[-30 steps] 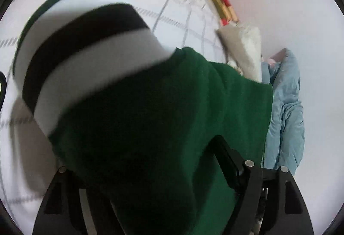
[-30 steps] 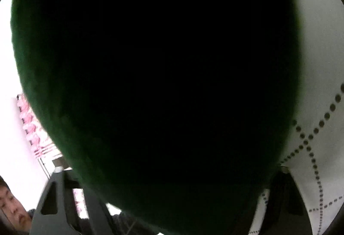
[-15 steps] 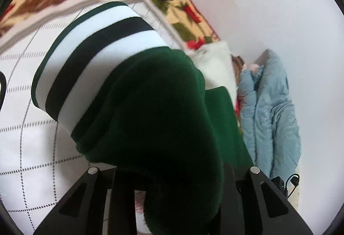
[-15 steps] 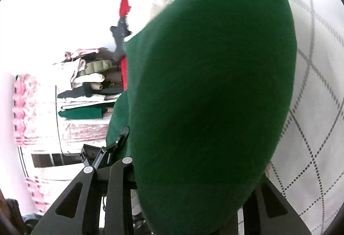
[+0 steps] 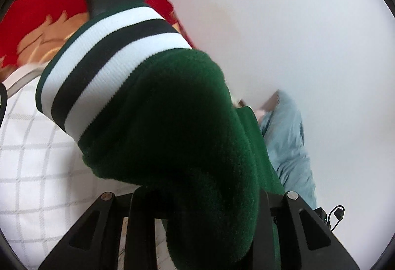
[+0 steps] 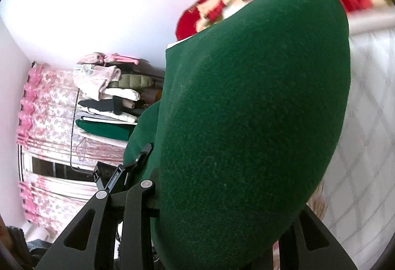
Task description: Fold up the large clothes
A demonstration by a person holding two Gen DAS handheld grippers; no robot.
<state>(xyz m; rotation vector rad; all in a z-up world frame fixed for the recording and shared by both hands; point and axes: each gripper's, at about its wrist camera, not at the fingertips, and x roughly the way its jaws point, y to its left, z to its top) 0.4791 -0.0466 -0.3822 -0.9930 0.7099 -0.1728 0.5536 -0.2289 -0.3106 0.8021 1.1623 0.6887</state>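
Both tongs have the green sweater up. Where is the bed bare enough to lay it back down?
Left wrist view: the checked sheet lies bare left of the sweater, below the red blanket. Right wrist view: bare sheet right of the sweater, under the blanket's edge. Crowded: the blue garment by the wall, and the stacked clothes on the rack.

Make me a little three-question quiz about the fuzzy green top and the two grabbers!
1. True or false: the left hand-held gripper is shut on the dark green fleece garment.
2. What colours stripe its ribbed cuff?
3. The light blue clothing lies: A) beside the white wall, B) on the checked white bedsheet.

Key: 1 true; 2 white and black; 3 A.
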